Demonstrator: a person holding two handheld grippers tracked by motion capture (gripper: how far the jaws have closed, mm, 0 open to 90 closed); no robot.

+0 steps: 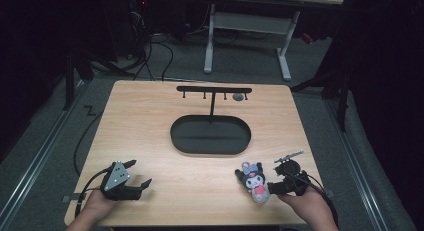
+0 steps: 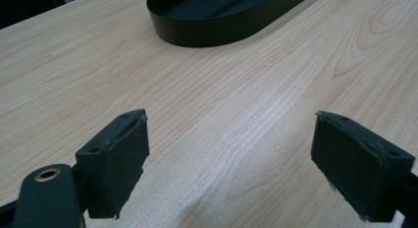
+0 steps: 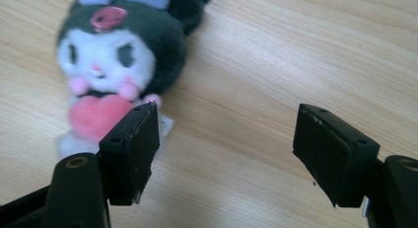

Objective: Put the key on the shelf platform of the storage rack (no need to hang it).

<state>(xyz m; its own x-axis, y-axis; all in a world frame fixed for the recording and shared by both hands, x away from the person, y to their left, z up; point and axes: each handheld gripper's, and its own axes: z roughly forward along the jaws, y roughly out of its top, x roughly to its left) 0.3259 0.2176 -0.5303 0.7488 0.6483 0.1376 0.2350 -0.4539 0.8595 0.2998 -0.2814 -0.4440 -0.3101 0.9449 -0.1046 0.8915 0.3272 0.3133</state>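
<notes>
Looking down from the high view, I see the light wooden table (image 1: 150, 121) carrying everything. At its middle sits a black oval tray (image 1: 210, 135), and from the tray's far edge rises a thin black T-shaped stand (image 1: 213, 91) with small pegs under its crossbar; a small dark round thing hangs near the right end, too small for me to tell what it is.

My left tongs (image 1: 139, 174) rest low on the near left of the table, well apart from the tray, jaws spread wide with bare wood between them. In the left gripper view the left tongs (image 2: 230, 154) point toward the tray's near wall.

My right tongs (image 1: 272, 177) sit at the near right, jaws also spread, holding nothing. A small plush toy (image 1: 254, 180), black and white with a pink heart on its chest, lies face up just beside them. In the right gripper view the toy (image 3: 118, 65) lies left of the gap, touching or just behind the left jaw of the right tongs (image 3: 224, 149).
</notes>
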